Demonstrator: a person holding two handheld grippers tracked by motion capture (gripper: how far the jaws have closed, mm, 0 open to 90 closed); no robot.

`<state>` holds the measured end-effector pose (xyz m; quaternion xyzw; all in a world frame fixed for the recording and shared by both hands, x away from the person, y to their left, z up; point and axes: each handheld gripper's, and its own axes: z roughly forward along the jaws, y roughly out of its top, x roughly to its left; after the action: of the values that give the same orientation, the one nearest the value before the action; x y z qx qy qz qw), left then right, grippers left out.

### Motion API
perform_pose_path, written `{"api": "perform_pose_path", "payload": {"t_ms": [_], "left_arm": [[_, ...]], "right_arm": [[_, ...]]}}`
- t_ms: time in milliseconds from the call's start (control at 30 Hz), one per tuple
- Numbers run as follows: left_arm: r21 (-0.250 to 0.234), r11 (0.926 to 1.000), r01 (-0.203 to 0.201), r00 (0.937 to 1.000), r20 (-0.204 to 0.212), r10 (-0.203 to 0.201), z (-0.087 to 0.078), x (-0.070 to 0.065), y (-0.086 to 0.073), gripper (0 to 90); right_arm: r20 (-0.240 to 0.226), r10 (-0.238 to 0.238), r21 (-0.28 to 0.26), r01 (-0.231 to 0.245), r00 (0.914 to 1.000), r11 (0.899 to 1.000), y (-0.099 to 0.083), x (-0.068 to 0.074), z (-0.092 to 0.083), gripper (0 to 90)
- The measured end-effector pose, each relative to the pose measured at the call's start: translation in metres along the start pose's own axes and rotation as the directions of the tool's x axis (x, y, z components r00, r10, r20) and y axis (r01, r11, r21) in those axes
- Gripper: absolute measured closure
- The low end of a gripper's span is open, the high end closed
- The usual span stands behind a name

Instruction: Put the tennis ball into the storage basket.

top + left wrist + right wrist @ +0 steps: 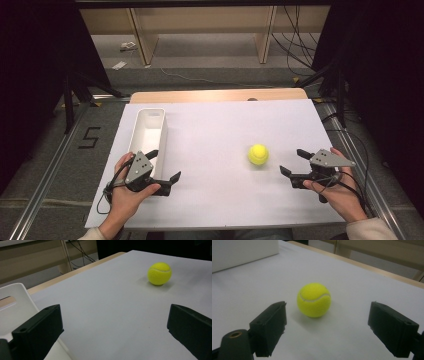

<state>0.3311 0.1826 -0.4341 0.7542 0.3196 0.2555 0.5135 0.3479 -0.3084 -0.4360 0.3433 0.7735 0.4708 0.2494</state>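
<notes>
From my remote seat I see a white-covered table (pixel 215 200) with a strip of pale wood along its far edge, standing on grey floor (pixel 45 170) marked with a black "5" (pixel 89 137). Beyond it, light wooden furniture legs (pixel 141 37) rise from the floor, black cables (pixel 295 40) trail down at the right, and dark curtains close in on both sides.

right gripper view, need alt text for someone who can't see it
A yellow tennis ball sits on a white table, just ahead of the right gripper, whose two black jaws stand wide open on either side of it without touching it. A white bin stands at the far left, and the table's wooden edge runs behind.
</notes>
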Motion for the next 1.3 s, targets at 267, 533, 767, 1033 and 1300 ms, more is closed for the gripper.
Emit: {"api": "perform_pose_path", "payload": {"t_ms": [267,533,767,1033,1300], "left_arm": [[-0.005,1.0,-0.001,1.0,0.008,0.001,-0.001,-0.001,0.0,0.0],[-0.003,1.0,-0.006,0.9998,0.017,0.006,0.002,-0.003,0.001,0.0],[-0.001,0.9999,-0.012,0.9998,0.015,0.012,0.002,-0.004,0.001,0.0],[0.004,0.9998,-0.018,0.9997,0.016,0.018,0.004,-0.004,0.001,0.0],[0.001,0.9998,-0.019,0.9997,0.017,0.019,0.003,-0.004,0.002,0.0]], "right_arm": [[-0.008,-0.019,0.012,0.019,0.9998,1.0,0.001,0.004,0.004,15.9],[-0.015,-0.028,0.011,0.028,0.9995,1.0,0.004,0.007,0.012,16.1],[-0.023,-0.039,0.02,0.039,0.999,0.999,0.006,0.009,0.02,16.4],[-0.024,-0.031,0.013,0.031,0.9992,0.999,0.008,0.01,0.028,17.4],[-0.036,-0.041,0.037,0.042,0.9985,0.998,0.011,0.014,0.046,17.4]]}}
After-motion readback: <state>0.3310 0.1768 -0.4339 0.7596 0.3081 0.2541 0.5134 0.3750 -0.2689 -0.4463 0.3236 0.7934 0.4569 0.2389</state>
